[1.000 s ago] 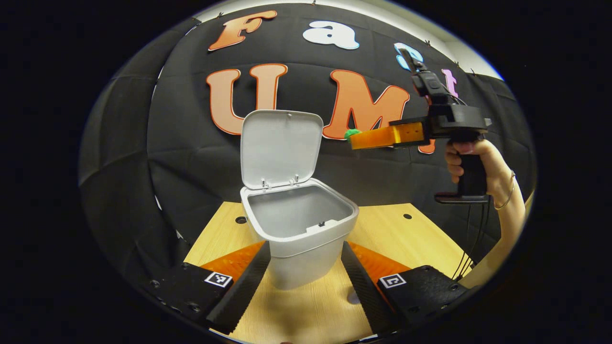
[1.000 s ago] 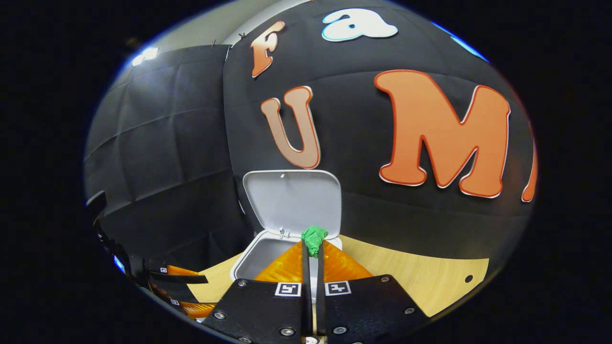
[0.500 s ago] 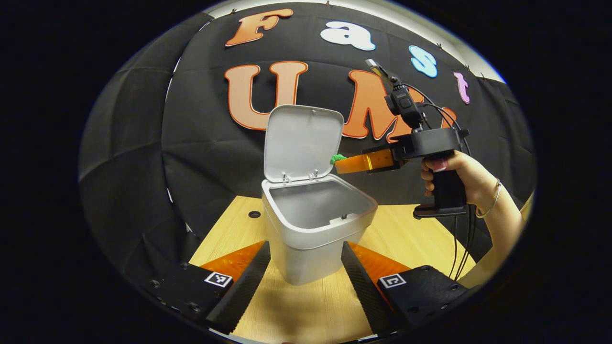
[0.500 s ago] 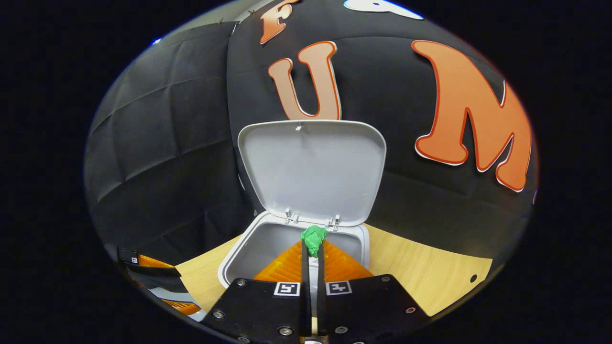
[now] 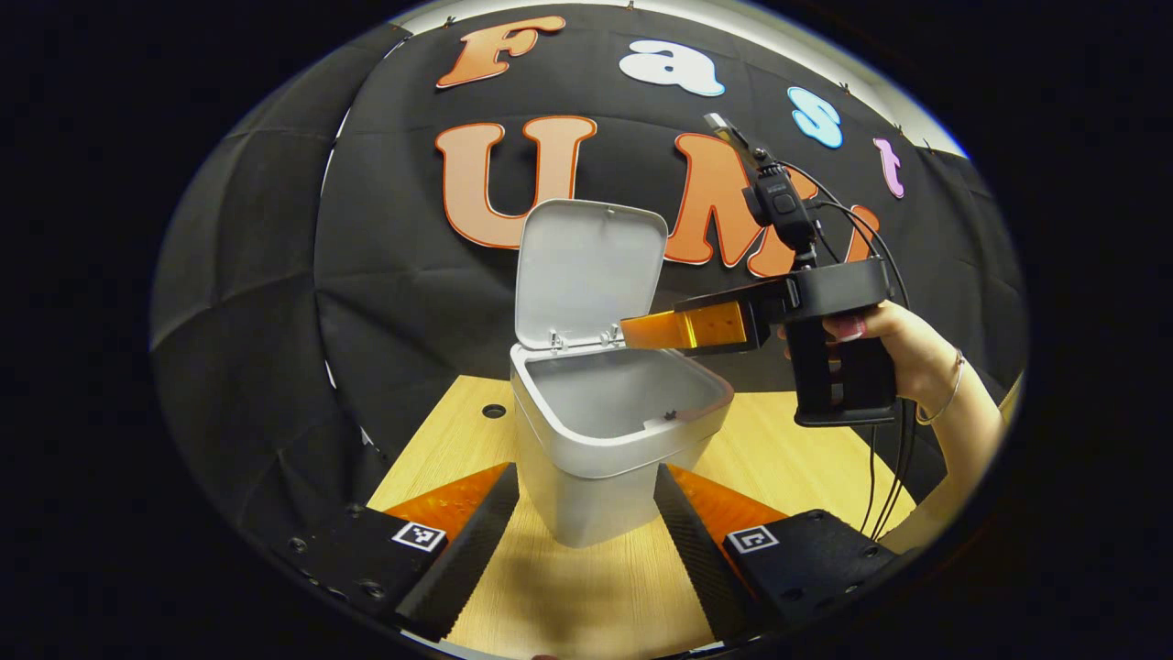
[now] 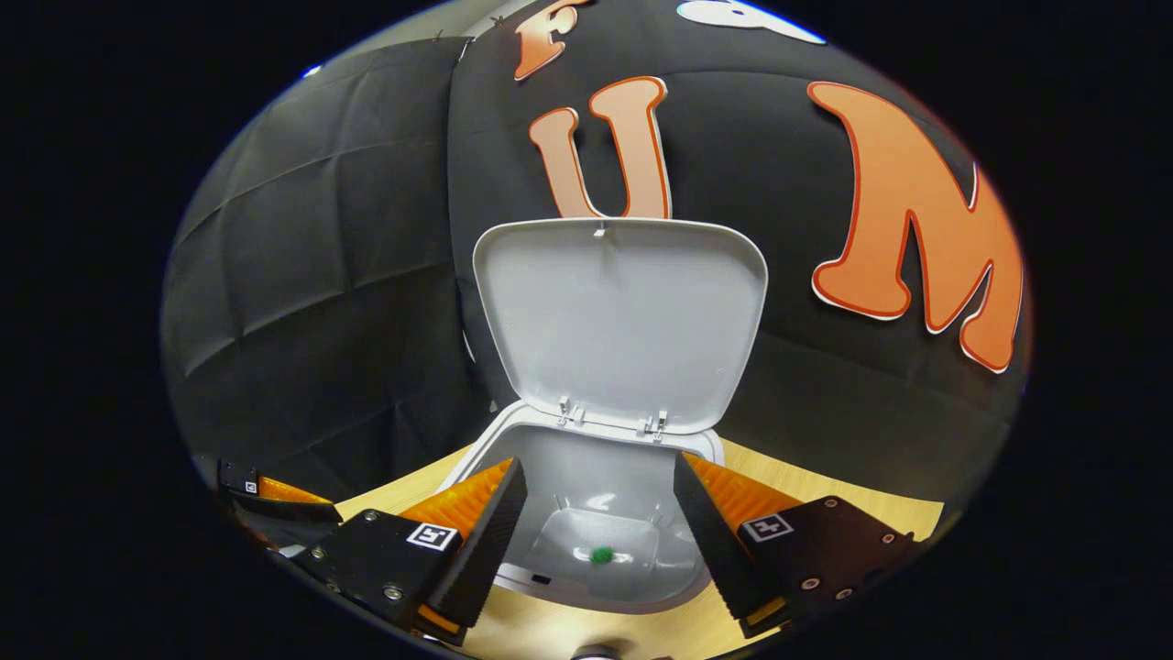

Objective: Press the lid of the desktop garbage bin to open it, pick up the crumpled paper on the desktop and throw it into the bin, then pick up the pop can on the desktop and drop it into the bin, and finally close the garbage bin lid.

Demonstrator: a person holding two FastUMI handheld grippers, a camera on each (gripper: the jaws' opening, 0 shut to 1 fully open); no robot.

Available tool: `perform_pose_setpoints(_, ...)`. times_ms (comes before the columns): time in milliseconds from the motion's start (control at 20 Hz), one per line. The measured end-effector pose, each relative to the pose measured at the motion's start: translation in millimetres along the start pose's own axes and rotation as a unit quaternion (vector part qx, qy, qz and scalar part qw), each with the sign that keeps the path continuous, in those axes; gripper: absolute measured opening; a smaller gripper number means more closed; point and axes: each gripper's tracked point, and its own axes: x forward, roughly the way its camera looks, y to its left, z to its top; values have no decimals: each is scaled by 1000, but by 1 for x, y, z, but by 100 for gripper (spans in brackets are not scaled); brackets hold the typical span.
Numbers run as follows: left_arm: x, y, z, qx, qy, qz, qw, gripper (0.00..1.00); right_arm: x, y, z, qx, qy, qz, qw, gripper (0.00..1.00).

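The grey bin [image 5: 596, 458] stands on the wooden table with its lid [image 5: 586, 266] swung up and back. My left gripper [image 5: 586, 486] is open, low on the table, its fingers either side of the bin's lower body and short of it. A hand holds my right gripper [image 5: 628, 332] over the bin's mouth, tipped slightly down. In the right gripper view, that gripper [image 6: 597, 472] is open above the bin [image 6: 596, 600], under the raised lid [image 6: 623, 321]. A small green crumpled paper [image 6: 601, 555] lies on the bin's floor.
The light wooden table [image 5: 806, 458] has small round holes, one [image 5: 493, 411] left of the bin. The hand [image 5: 903, 353] and trailing black cables [image 5: 884, 486] occupy the right side. My left gripper [image 6: 266, 504] shows at the lower left in the right gripper view.
My right gripper moved in over the bin, tipped down and opened. The green paper left its fingertips and now lies on the bin's floor. The left gripper barely moved.
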Motion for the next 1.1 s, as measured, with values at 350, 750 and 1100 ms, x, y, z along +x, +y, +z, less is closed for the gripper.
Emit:
perform_pose_setpoints(350,1,-13,3,5,-2,-7,1000,95,-23,-10,10,7,-25,-10,1000,97)
perform_pose_setpoints(750,0,-40,2,20,1,-33,999,95,-84,-48,26,18,-76,-52,996,97)
perform_pose_setpoints(1100,7,-75,-8,52,2,-65,997,95,-155,-92,15,36,-111,-108,987,96)
